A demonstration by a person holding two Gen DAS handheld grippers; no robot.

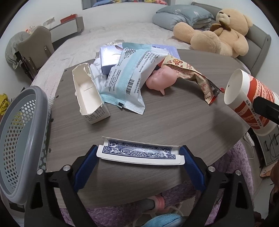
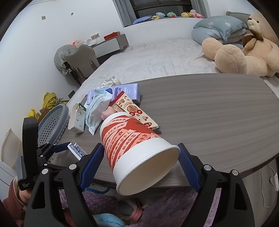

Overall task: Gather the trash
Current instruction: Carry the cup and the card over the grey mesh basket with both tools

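Observation:
My left gripper (image 1: pixel 139 153) is shut on a blue-patterned playing-card box (image 1: pixel 139 152), held just above the table's near edge. My right gripper (image 2: pixel 141 157) is shut on a red-and-white paper cup (image 2: pixel 137 153), held on its side above the table; the cup also shows in the left wrist view (image 1: pixel 249 101). On the table lies a trash pile: a torn white carton (image 1: pixel 89 97), a pale blue wrapper (image 1: pixel 125 78), a red-patterned snack wrapper (image 1: pixel 191 75) and a purple box (image 1: pixel 111 61). A grey perforated basket (image 1: pixel 19 139) stands at the table's left edge.
A pink pig toy (image 1: pixel 160 80) lies among the trash. The grey wooden table (image 1: pixel 157 122) stands against a bed with a teddy bear (image 1: pixel 218 35) and pillows (image 1: pixel 179 15). A chair (image 1: pixel 34 47) stands at the far left. A purple rug (image 2: pixel 165 209) lies below.

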